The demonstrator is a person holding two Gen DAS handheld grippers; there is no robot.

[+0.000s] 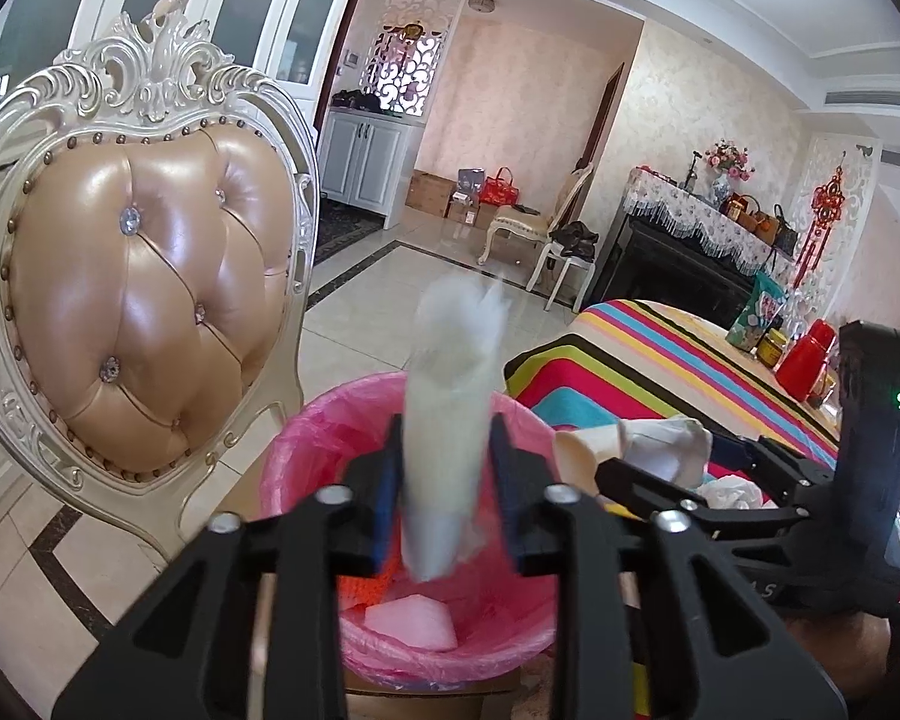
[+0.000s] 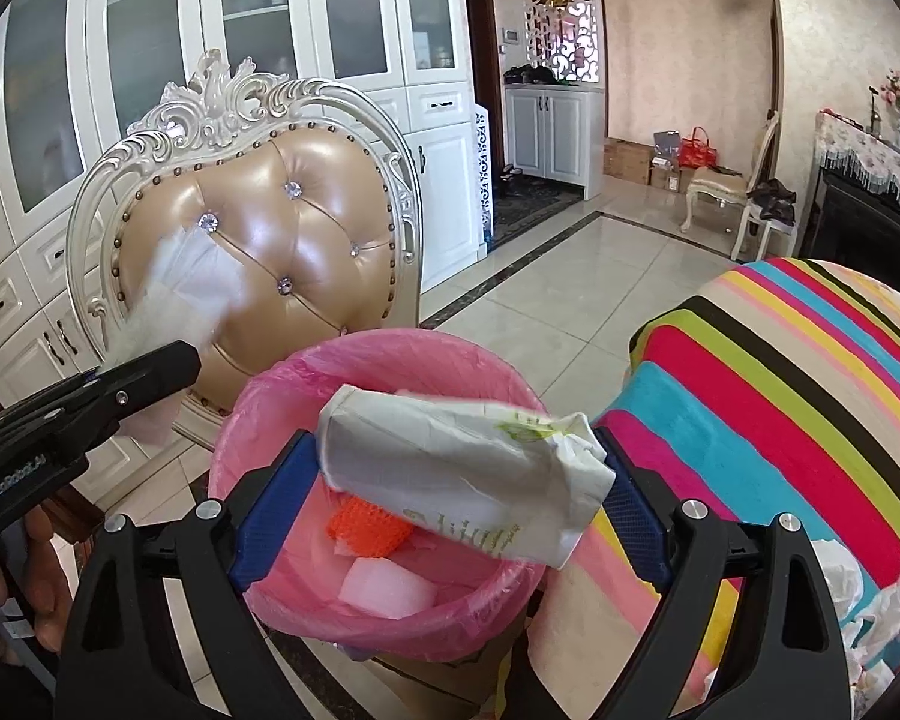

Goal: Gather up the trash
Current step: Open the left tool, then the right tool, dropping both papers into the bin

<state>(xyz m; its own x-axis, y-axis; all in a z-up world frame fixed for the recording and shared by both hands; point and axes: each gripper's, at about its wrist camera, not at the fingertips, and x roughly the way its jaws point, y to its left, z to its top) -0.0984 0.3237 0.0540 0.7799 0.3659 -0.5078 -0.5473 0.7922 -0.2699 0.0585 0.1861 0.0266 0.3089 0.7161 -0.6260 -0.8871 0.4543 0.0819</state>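
A tufted chair (image 2: 258, 240) stands behind a pink-lined bin (image 2: 306, 384), beside the striped counter (image 2: 780, 372). Over the bin, the right gripper (image 2: 459, 480) clamps a crumpled white packet (image 2: 450, 468) between its fingers. The left gripper (image 1: 447, 480) has blurred white plastic (image 1: 450, 420) between its fingers; I cannot tell whether they press it.

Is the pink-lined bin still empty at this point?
No: in the right wrist view the bin already holds an orange mesh piece and a white foam block.
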